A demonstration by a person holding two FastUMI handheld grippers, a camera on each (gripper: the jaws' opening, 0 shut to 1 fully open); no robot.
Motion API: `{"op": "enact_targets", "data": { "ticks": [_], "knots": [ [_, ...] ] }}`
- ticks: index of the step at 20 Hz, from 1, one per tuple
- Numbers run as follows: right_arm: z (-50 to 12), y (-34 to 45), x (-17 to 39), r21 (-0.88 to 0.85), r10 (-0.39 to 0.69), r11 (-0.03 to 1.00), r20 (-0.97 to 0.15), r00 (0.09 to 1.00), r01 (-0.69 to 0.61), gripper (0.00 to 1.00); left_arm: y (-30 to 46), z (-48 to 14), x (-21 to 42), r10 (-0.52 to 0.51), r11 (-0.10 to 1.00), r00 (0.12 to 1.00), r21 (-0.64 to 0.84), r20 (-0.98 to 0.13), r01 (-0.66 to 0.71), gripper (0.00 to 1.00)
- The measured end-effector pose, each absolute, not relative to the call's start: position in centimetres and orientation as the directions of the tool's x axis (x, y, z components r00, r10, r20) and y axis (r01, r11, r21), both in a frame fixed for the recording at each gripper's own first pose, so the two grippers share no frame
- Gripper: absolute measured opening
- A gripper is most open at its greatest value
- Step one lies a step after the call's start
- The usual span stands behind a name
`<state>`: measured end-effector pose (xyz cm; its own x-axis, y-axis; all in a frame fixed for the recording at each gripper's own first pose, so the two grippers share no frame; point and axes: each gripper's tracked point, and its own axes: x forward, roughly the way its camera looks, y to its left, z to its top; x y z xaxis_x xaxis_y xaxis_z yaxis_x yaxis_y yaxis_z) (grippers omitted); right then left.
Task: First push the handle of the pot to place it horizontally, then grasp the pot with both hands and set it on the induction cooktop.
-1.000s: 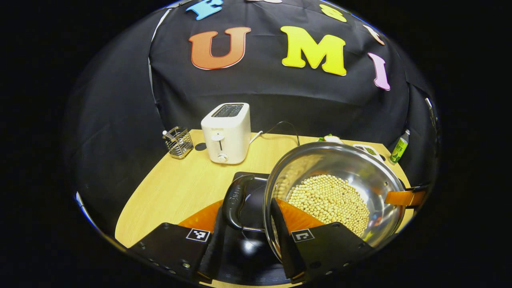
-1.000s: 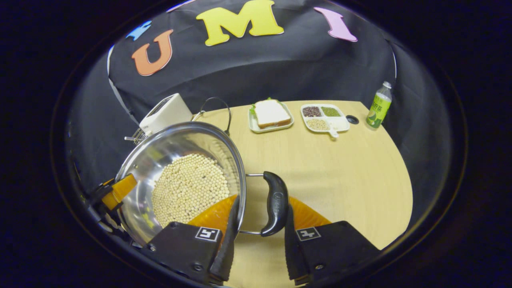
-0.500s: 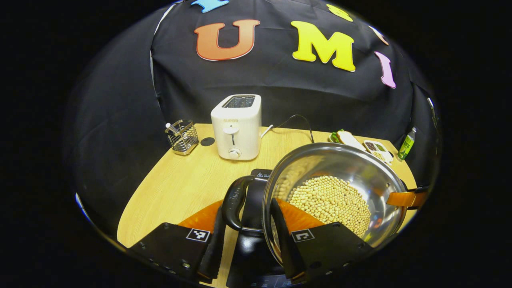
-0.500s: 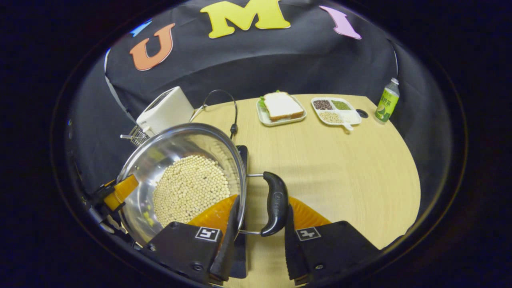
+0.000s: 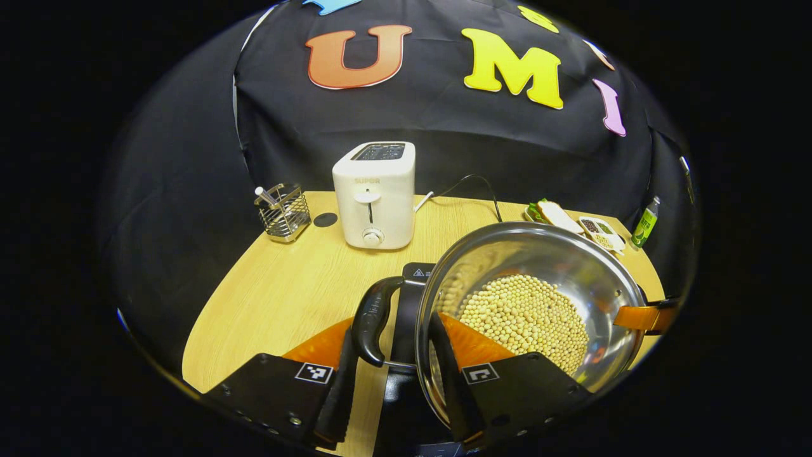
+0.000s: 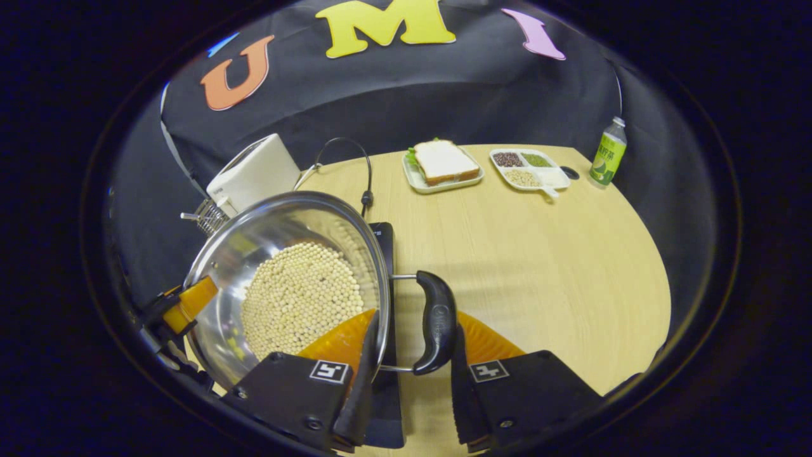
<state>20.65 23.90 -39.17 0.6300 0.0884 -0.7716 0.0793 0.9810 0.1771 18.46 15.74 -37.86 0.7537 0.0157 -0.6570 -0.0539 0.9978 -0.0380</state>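
Observation:
A steel pot holding pale beans is gripped by both black side handles. My left gripper is shut on the left handle, one finger outside it and one over the rim. My right gripper is shut on the right handle the same way. Each view also shows the other gripper's orange finger across the pot. The black induction cooktop lies under the pot, mostly hidden. I cannot tell whether the pot touches it.
A white toaster with a cord and a wire rack stand at the back left of the wooden table. A sandwich tray, a divided dish of grains and a green bottle stand at the back right.
Both grippers have carried the pot leftward and back from the toaster. The cooktop now shows as a strip beneath both handles.

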Motion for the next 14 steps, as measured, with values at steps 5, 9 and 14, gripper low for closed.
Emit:
{"op": "enact_targets", "data": {
  "ticks": [5,9,14],
  "knots": [
    [-39.2,23.9,20.6,0.178,0.078,0.979,-0.766,0.637,0.094,0.54,15.8,-38.0,18.6,-0.009,0.999,0.772,-0.043,-0.635,-0.023,0.59],
    [-39.2,23.9,20.7,0.183,0.086,0.979,-0.769,0.633,0.09,0.57,16.0,-38.0,18.6,-0.004,0.999,0.763,-0.036,-0.646,-0.025,0.63],
    [-38.3,23.3,20.8,0.166,0.097,0.985,-0.724,0.683,0.036,0.77,17.5,-37.4,17.6,0.059,0.998,0.771,0.057,-0.634,-0.029,0.99]
  ]
}}
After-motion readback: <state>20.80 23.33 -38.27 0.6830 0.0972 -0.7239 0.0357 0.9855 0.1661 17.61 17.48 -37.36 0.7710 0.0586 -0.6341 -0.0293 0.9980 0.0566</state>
